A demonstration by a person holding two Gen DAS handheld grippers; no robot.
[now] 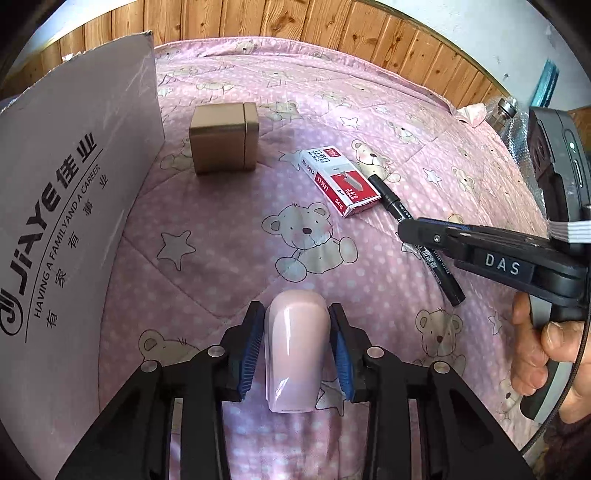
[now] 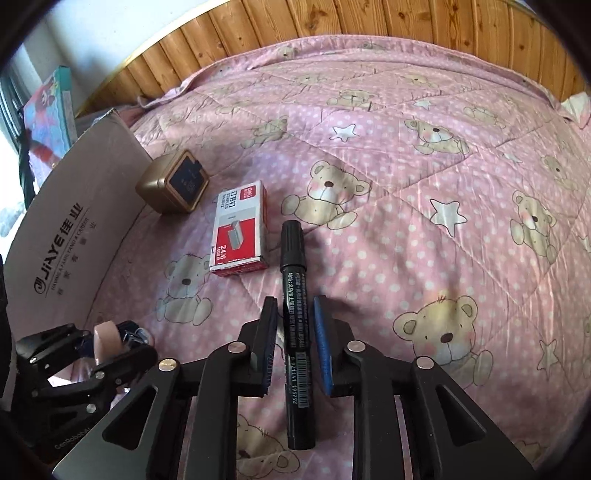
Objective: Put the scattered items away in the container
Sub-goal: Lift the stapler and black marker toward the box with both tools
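Note:
A glossy pink oblong case [image 1: 295, 347] lies on the bear-print quilt between the fingers of my left gripper [image 1: 297, 321], whose blue pads press its two sides. My right gripper [image 2: 294, 314] straddles a black marker [image 2: 293, 258] that lies on the quilt, with a small gap at each pad. In the left wrist view that gripper [image 1: 404, 230] sits over the marker [image 1: 388, 195]. A red and white staples box [image 1: 341, 179] [image 2: 240, 232] and a small gold box [image 1: 223, 138] [image 2: 173, 182] rest near the cardboard box [image 1: 74, 221] [image 2: 74, 229] at the left.
The pink quilt [image 2: 443, 166] covers the whole bed, with a wooden plank wall [image 2: 332, 22] behind. A person's hand [image 1: 543, 350] holds the right gripper's handle. A glass jar [image 1: 504, 110] stands off the bed's right edge, and a colourful box [image 2: 48, 110] leans at the far left.

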